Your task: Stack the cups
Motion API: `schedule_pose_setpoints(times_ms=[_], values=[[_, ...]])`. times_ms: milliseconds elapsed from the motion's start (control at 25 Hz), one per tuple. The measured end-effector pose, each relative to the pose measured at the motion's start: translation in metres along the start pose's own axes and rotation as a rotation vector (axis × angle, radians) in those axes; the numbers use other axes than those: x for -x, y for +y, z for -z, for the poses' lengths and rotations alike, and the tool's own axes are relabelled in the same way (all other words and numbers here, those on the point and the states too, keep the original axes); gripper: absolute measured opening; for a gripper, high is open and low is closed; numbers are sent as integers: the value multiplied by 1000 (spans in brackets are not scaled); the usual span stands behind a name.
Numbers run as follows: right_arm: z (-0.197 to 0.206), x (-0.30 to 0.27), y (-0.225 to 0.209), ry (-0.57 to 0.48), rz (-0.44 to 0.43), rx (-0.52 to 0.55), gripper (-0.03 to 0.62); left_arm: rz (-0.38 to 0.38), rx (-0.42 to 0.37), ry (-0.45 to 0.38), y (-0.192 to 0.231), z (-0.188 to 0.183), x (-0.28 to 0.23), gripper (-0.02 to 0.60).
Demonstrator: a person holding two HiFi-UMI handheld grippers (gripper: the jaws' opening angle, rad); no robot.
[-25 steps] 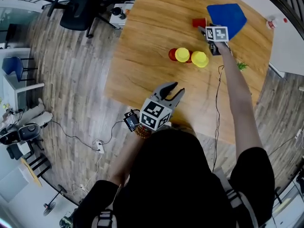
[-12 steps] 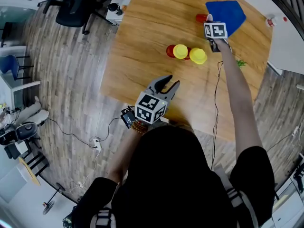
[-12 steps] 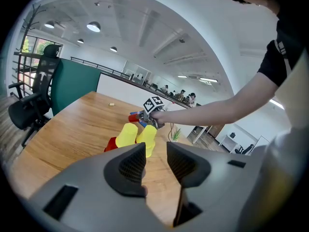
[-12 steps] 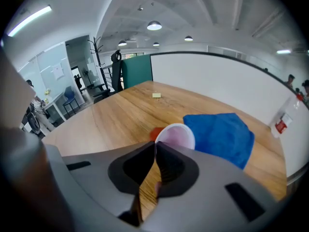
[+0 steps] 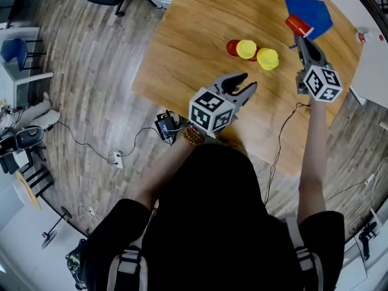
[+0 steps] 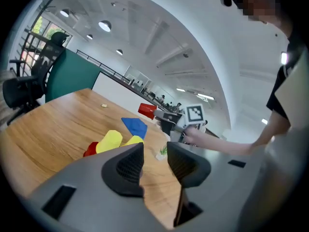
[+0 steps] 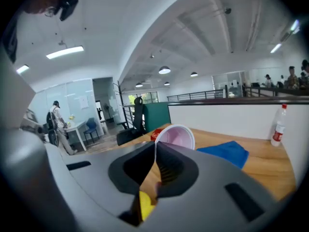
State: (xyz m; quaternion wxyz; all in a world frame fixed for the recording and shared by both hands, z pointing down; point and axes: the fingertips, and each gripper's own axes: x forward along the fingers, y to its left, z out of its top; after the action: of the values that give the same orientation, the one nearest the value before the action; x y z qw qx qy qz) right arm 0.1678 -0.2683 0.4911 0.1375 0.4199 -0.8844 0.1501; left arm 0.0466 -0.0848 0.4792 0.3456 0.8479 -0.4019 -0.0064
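Where the head view looks steeply down, a broad light-brown wooden table (image 5: 194,29) fills the upper middle of the frame, above the person's dark-clothed shoulders. Toward the table's upper right corner lies a flat blue cloth (image 5: 312,11). Just right of the frame's centre, the left gripper (image 5: 247,83), grey with a marker cube, hangs over the table's near edge. The left gripper view shows its jaws spread partway, with only bare wood behind the gap. At the right of the frame the right gripper (image 5: 301,41) points up toward the blue cloth. Its jaws are pressed together on the thin wall of a red plastic cup (image 5: 296,24), held in the air over the cloth's left edge. In the right gripper view this red plastic cup (image 7: 176,138) turns its pale inside toward the camera. Upper centre on the table, a first yellow plastic cup (image 5: 246,48) and a second yellow plastic cup (image 5: 267,58) sit side by side. Another red cup (image 5: 232,47) sits just left of them. A small white bottle with a red cap (image 7: 278,124) stands at the right edge of the right gripper view.
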Motion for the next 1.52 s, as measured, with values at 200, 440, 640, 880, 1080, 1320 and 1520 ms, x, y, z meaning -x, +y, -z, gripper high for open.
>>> schedule_pose_setpoints(times_ms=[200,440,640,880,1080,1320,1520], values=[[23,70,84,-95,-117,-62,18,114,267,-105,3,-18,2,231],[49,114,157,-130,-164,-75,18,257,457,-136,-2,-29,0,282],[50,123,195,-170,-260,-74,18,293,626,-156,4,-17,1,282],[53,115,220,-135,-298,-33,18,296,720,-208,11,-23,5,259],[76,108,204,-55,-168,3,103,131,430,-178,31,-33,8,250],[89,114,188,-5,-85,-16,83,-114,-227,-100,48,-80,-9,245],[86,121,172,-14,-25,-25,78,-156,-568,-34,43,-93,-41,245]])
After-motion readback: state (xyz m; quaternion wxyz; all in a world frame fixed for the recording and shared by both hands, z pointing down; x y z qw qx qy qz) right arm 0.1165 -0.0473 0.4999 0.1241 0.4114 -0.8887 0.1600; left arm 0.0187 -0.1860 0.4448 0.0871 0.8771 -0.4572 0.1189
